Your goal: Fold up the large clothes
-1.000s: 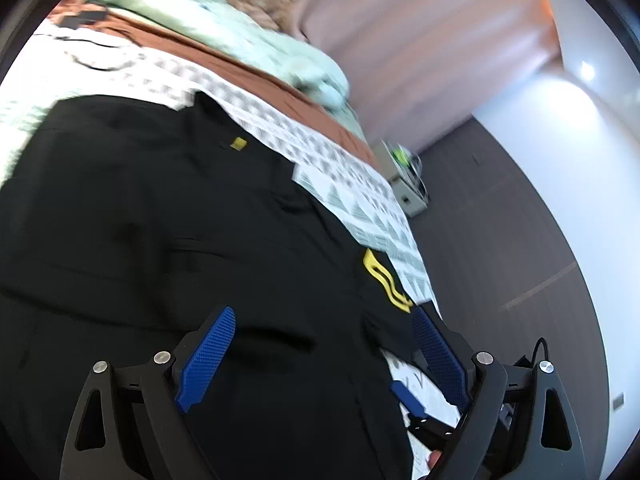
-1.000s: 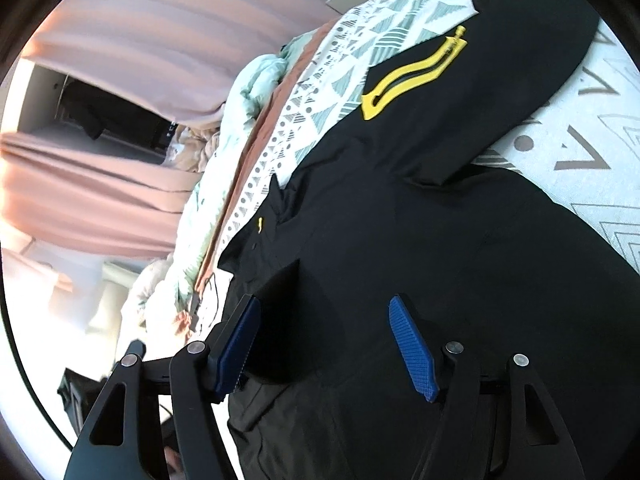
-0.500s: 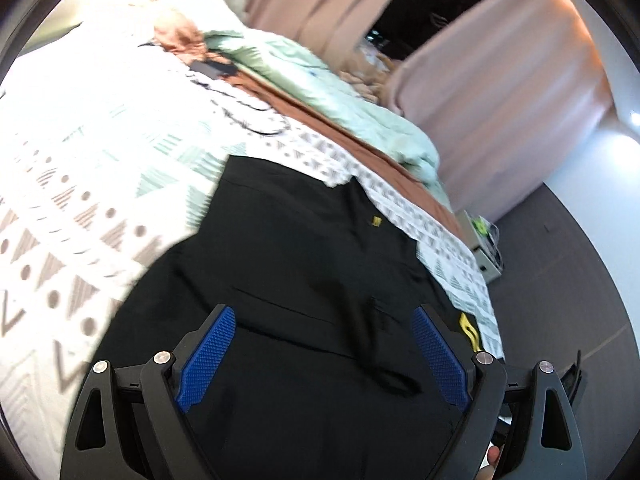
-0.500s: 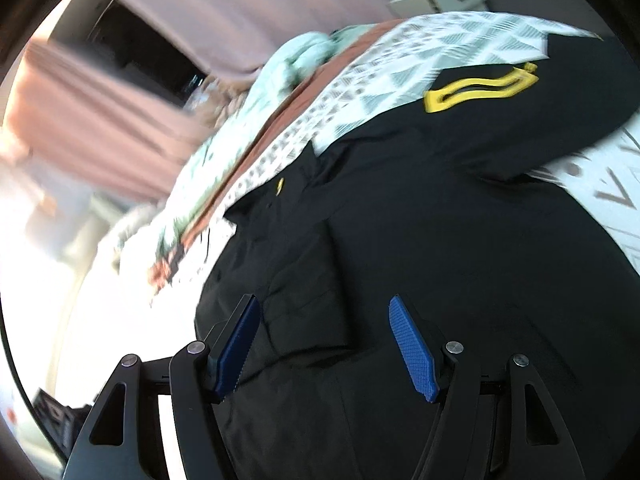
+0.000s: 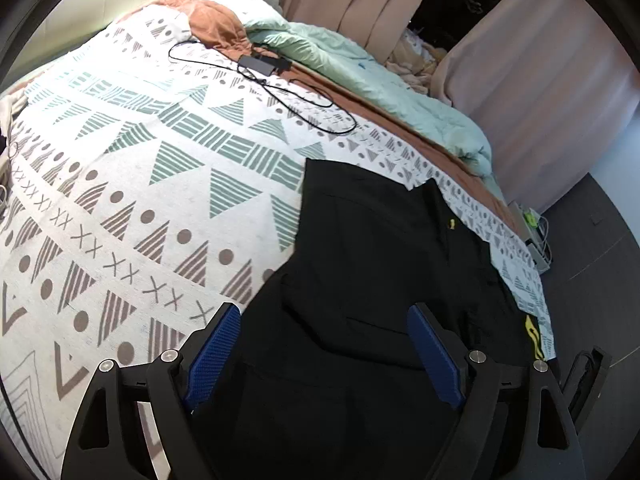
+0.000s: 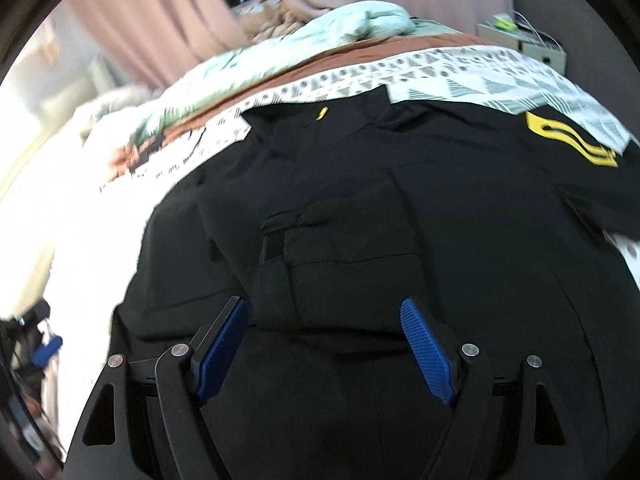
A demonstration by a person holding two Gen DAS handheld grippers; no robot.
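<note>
Left tongs [image 5: 324, 354] released, blue pads [image 5: 212, 356] spread wide above the near part of a black garment [image 5: 372, 248]; jaws have just been closing slightly, with nothing pressed between them. The garment lies flat on the patterned bedspread [image 5: 132, 184], running ahead of the tongs and to their right; bare bedspread lies to their left. A black cable [image 5: 280, 92] rests on the bed far ahead. Right tongs [image 6: 322, 344] likewise released, jaws just opening, poised over the garment's folded flap [image 6: 344, 248] directly ahead. A yellow emblem [image 6: 568, 140] sits far ahead to the right; a mint duvet [image 6: 320, 36] lies beyond the garment.
</note>
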